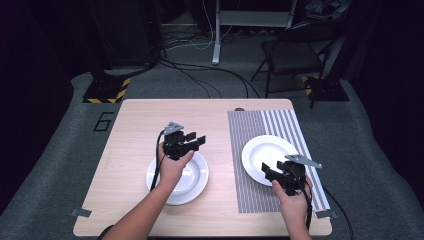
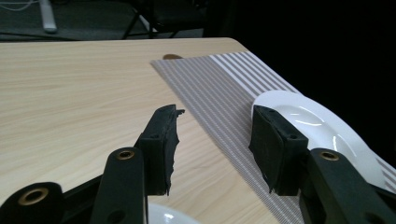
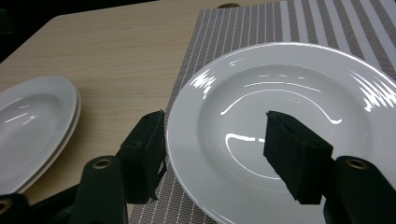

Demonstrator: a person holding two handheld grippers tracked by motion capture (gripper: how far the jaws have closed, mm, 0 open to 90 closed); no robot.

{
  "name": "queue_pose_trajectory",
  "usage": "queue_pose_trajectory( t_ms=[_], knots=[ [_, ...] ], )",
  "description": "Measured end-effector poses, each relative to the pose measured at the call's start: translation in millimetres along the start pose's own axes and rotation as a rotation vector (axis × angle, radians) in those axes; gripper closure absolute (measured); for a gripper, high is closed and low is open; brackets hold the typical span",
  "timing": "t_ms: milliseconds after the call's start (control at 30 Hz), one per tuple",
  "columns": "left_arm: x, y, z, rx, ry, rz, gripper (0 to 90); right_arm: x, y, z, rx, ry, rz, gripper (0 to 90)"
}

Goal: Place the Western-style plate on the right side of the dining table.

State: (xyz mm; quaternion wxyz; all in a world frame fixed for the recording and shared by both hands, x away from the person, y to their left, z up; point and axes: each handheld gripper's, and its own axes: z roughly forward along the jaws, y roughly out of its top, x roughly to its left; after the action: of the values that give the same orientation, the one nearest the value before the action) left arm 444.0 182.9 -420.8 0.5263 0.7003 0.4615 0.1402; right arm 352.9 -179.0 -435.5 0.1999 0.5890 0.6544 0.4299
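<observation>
A: Where are we with the plates?

B: I see one plate (image 1: 267, 156) on the striped mat (image 1: 250, 135), right of centre in the high view. The stack (image 1: 192, 180) of two plates sits on the bare table (image 1: 135, 125), lower centre. In the right gripper view the stack (image 3: 32, 126) shows two rims at the left edge.

A: And the grippers?

B: My left gripper (image 1: 192, 141) hangs over the far edge of the stack, jaws spread, nothing between them. In its own view I look past the pads (image 2: 163, 140) across the table toward the mat (image 2: 224, 98) and the plate (image 2: 317, 126). My right gripper (image 1: 272, 172) is at the near rim of the mat plate, jaws also spread and empty. Its view has one pad left of the rim and the other above the plate's well (image 3: 280, 107), so the rim lies between the jaws but unpinched.

A: What's the step, as you read it?

B: I judge it's a grip on the mat plate's rim. To do it well, I'd lower the right gripper until the rim sits deep between the pads, close squarely, then lift level. Glazed china is slick, so a shallow bite may slip.

A: And the left?

B: I'd keep it clear of the stack.
</observation>
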Motion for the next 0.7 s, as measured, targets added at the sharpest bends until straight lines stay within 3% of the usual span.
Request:
queue_pose_trajectory(
  t_ms=[333, 500, 700],
  knots=[
    [26.2, -4.2, -35.5, -0.013, 0.059, -0.026, 50.9, 8.1, -6.6, 1.7, 0.016, 0.054, 0.011, 38.0],
    [36.1, -9.8, -50.9, -0.007, 0.077, -0.021, 50.6, 13.4, -12.3, 6.7, 0.053, 0.081, -0.011, 38.2],
    [51.9, -27.6, -71.0, 0.012, 0.125, -0.021, 47.1, 22.0, -15.2, 18.1, 0.061, 0.127, -0.082, 38.5]
  ],
)
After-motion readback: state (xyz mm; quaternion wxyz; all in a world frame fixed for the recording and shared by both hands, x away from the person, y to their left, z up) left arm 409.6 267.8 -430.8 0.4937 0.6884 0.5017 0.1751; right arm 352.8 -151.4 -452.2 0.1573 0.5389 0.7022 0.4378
